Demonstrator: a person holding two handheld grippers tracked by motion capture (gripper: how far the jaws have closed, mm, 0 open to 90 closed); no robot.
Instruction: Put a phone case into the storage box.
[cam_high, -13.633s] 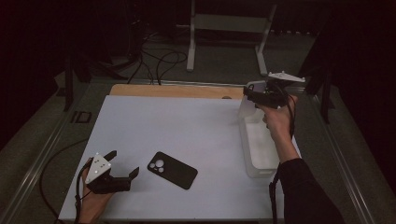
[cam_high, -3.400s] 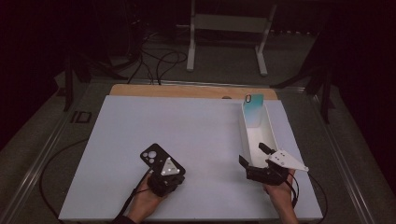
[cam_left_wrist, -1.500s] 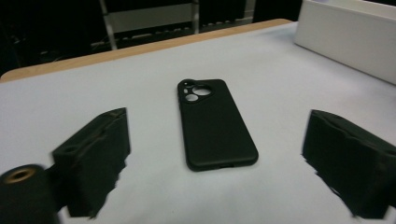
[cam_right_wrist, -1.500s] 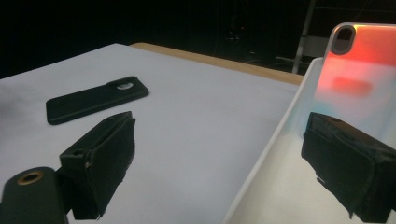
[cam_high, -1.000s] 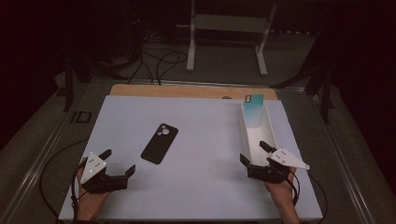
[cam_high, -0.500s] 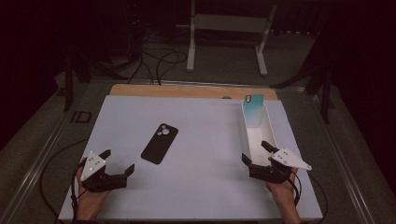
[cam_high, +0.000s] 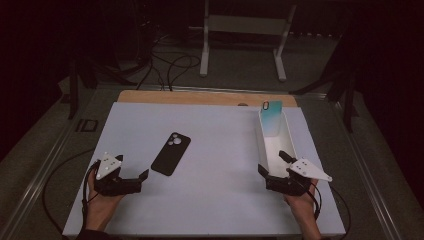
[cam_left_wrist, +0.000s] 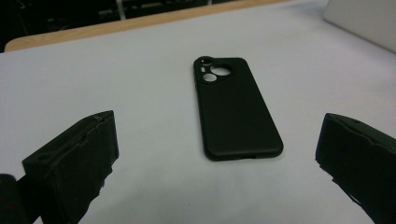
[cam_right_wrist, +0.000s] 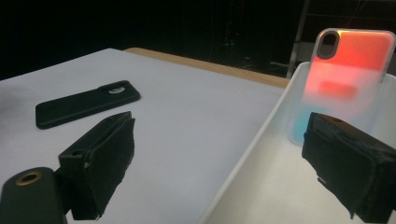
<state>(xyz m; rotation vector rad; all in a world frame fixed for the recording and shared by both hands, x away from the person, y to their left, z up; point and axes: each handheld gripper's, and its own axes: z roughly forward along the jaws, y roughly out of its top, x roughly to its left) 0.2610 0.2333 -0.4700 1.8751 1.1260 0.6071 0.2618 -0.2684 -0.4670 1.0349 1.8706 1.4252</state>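
left tongs (cam_high: 131, 176): jaws wide apart, held low | right tongs (cam_high: 274, 165): jaws wide apart, held low

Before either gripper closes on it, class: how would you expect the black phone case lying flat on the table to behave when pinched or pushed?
The black phone case looks thin and hollow, so probably light and somewhat bendy. Lying flat on the smooth white table, it would likely slide rather than tip. Its low edge gives little to pinch.

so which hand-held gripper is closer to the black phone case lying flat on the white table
Left. The left hand-held gripper sits just short of the flat black phone case, jaws open towards it. The right hand-held gripper is far across the table at the white tray.
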